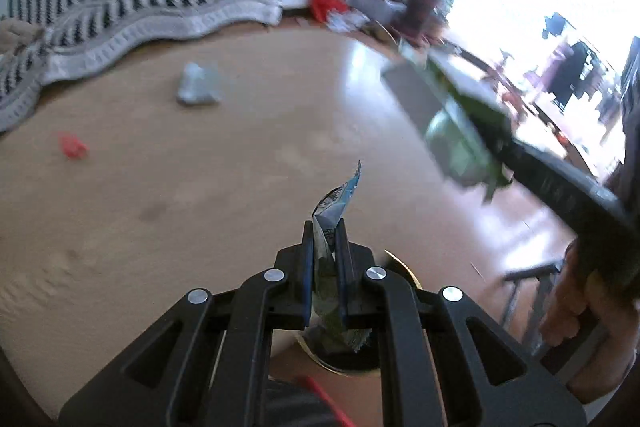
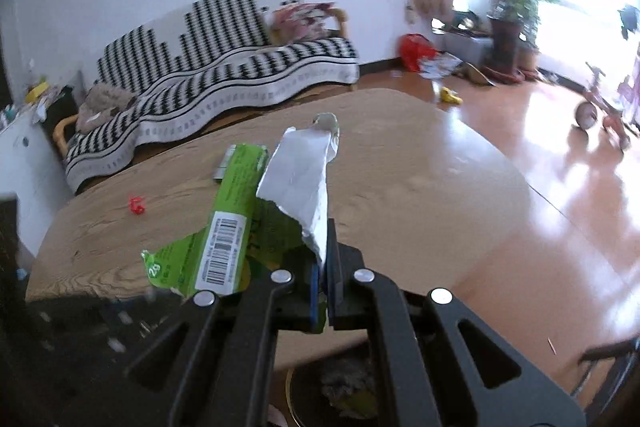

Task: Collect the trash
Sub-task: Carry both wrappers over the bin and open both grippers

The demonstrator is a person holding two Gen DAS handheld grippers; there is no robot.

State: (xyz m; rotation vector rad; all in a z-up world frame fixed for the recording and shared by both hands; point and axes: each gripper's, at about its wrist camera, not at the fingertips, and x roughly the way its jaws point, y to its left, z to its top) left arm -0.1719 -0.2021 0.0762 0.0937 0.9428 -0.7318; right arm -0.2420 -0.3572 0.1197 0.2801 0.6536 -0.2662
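Observation:
My left gripper (image 1: pixel 325 233) is shut on a crumpled blue and silver wrapper (image 1: pixel 338 199) that sticks up from between its fingers. My right gripper (image 2: pixel 326 267) is shut on a torn green carton (image 2: pixel 236 203) with a barcode and a white inner side. In the left wrist view the right gripper (image 1: pixel 504 151) is blurred at the right, held by a hand (image 1: pixel 568 307), with the green carton (image 1: pixel 460 139) hanging from it. A dark round bin with a gold rim (image 2: pixel 290 387) lies below both grippers, with some trash inside. A silver wrapper (image 1: pixel 198 85) and a small red scrap (image 1: pixel 72 145) lie on the wooden table (image 1: pixel 240 167).
Behind the table stands a sofa (image 2: pixel 240 67) under a black and white cover. On the shiny floor lie a red bag (image 2: pixel 414 51), scattered papers and a yellow toy (image 2: pixel 450 97). A potted plant (image 2: pixel 508 7) and a tricycle (image 2: pixel 604 111) stand near the bright window.

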